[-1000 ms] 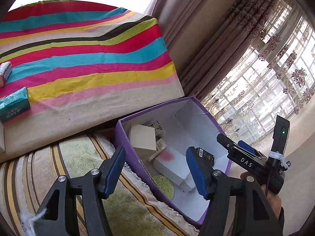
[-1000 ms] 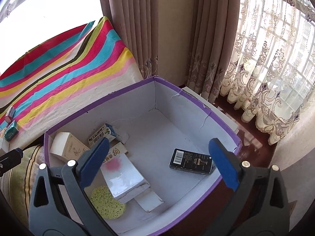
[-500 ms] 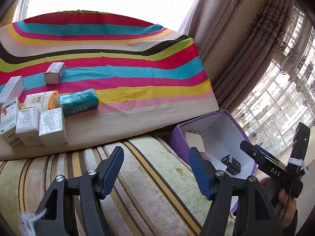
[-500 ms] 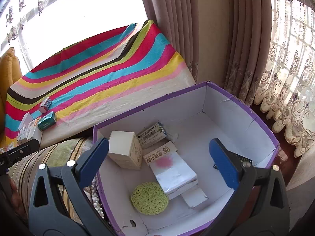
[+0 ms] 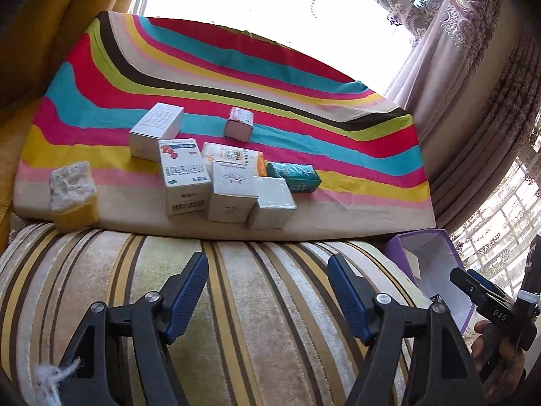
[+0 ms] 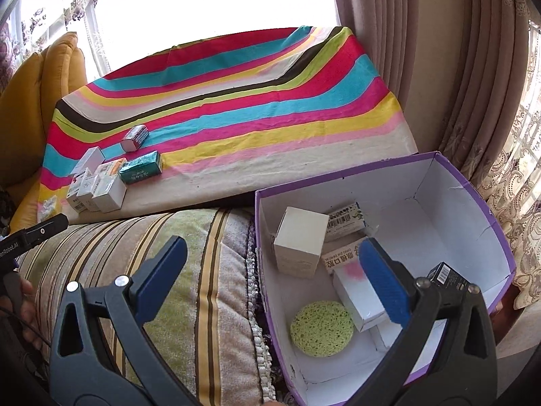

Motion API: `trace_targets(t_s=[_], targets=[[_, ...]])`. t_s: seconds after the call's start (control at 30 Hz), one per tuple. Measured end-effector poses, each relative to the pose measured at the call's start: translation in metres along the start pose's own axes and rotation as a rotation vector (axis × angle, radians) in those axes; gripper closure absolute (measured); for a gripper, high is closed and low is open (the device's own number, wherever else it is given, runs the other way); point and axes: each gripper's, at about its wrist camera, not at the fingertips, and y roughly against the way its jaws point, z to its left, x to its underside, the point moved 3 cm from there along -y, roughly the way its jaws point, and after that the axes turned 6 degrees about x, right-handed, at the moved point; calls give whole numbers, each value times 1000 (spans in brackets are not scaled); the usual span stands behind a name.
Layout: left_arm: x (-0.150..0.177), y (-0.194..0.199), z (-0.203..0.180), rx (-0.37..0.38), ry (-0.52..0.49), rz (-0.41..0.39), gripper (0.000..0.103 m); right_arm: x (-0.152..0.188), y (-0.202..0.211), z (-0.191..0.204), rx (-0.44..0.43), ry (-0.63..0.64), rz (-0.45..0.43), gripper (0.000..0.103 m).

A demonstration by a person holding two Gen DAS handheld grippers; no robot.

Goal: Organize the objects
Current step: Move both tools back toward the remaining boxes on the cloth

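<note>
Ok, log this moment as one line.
left gripper: opening, empty | right gripper: open, empty | purple box: partly filled | striped cloth: boxes remaining

It was a home, a living room by the look of it. A plush striped sofa cushion (image 5: 236,304) filled the foreground, and beyond it lay a rainbow-striped cloth (image 5: 236,101) over a flat surface. Left of the cushion stood a mustard-yellow upholstered armchair (image 6: 40,101). Behind the cloth a bright window (image 6: 209,3) was framed by heavy beige drapes (image 6: 422,67) and embroidered lace curtains (image 6: 520,169) to the cushion's right.
</note>
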Motion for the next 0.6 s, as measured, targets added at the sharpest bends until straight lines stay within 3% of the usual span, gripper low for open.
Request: trace_targets(t_s=[0.37, 0.6], targets=[[-6, 40, 86, -162, 164, -57, 26, -6, -1, 64, -93, 95, 23, 1], [-20, 35, 121, -232, 241, -28, 25, -16, -12, 111, -133, 148, 37, 1]])
